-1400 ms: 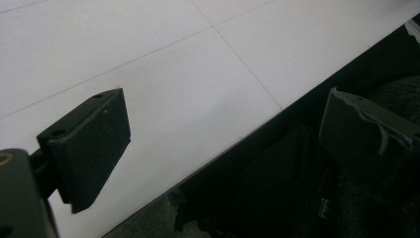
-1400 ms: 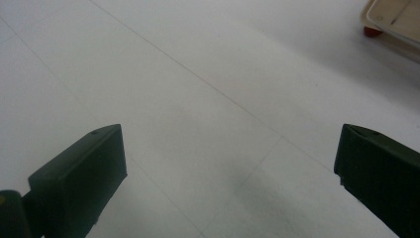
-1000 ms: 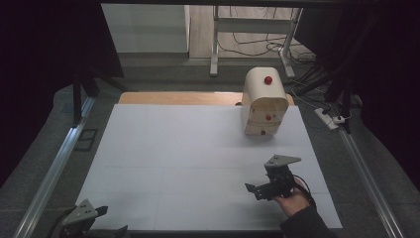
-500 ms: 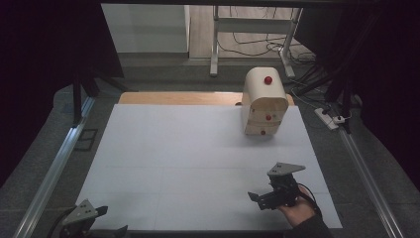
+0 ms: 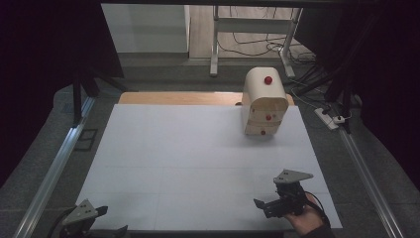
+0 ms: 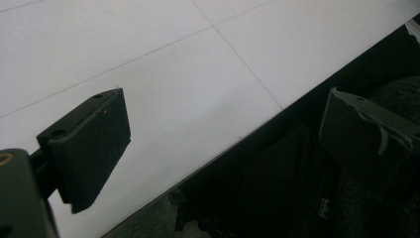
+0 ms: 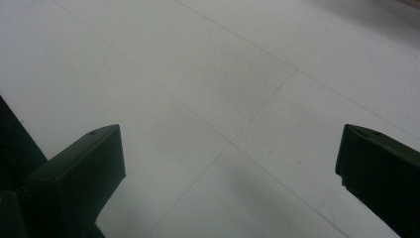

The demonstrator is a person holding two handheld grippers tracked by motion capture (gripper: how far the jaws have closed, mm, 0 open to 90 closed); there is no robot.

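Observation:
A small rounded wooden cabinet with red knobs stands at the far right of the white table. My right gripper, held in a hand, hovers low near the front right corner with its jaws pointing left. In the right gripper view the right gripper is open, with only bare table between its jaws. My left gripper sits at the front left corner. In the left gripper view the left gripper is open and empty, straddling the table's front edge.
Metal rails run along both sides of the table. A wooden board lies behind its far edge. A power strip and cables lie at the far right, and a table frame stands on the floor beyond.
My right gripper has drawn back toward the front edge and slightly to the right. The left gripper has stayed put.

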